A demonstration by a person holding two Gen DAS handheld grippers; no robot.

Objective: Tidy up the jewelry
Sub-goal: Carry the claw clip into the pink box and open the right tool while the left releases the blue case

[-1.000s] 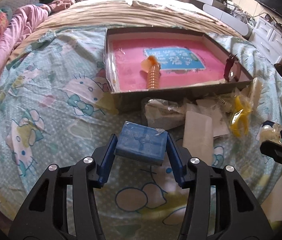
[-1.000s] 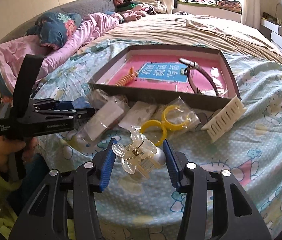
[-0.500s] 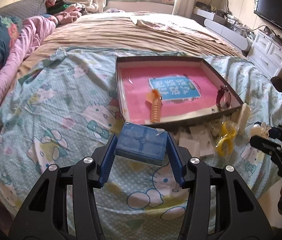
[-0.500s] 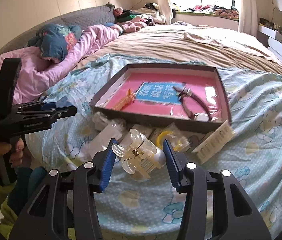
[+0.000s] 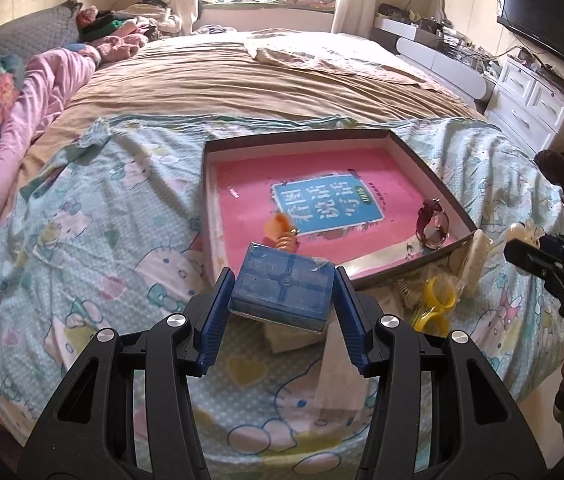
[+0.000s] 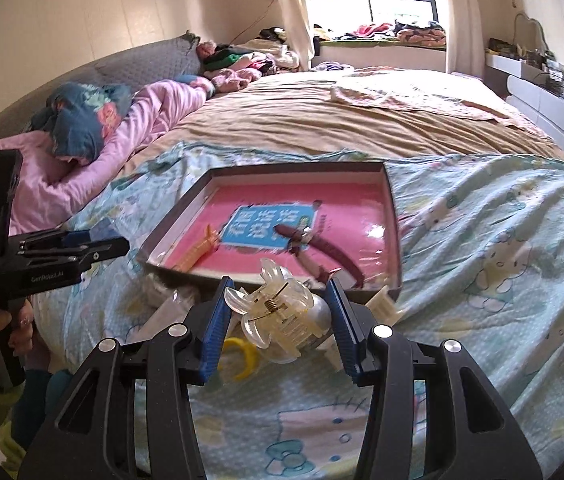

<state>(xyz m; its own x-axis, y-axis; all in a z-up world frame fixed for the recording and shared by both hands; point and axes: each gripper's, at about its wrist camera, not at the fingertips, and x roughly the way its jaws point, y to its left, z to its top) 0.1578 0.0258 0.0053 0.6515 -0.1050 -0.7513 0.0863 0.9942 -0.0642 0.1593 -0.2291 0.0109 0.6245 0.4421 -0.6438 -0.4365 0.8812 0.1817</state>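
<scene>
My left gripper point(image 5: 282, 300) is shut on a small blue box point(image 5: 282, 294) and holds it above the bed, just in front of the open tray point(image 5: 430, 172) with a pink lining. My right gripper point(image 6: 280, 320) is shut on a clear hair claw clip point(image 6: 278, 318), held above the bed in front of the same tray point(image 6: 392, 216). In the tray lie an orange spiral clip point(image 6: 198, 254), its tip showing in the left wrist view point(image 5: 282, 234), and a dark red watch point(image 5: 432, 224). It lies stretched out in the right wrist view point(image 6: 318, 254).
Yellow rings point(image 5: 436, 302), a white comb point(image 5: 474, 256) and plastic packets point(image 5: 342, 376) lie on the cartoon-print sheet point(image 5: 102, 240) in front of the tray. Pink bedding point(image 6: 114, 132) lies left. White drawers point(image 5: 526, 108) stand right. The other gripper shows in each view point(image 5: 562, 276) point(image 6: 46, 260).
Both grippers have lifted and pulled back from the bed with their objects still held; the tray and the loose items now look smaller and farther away.
</scene>
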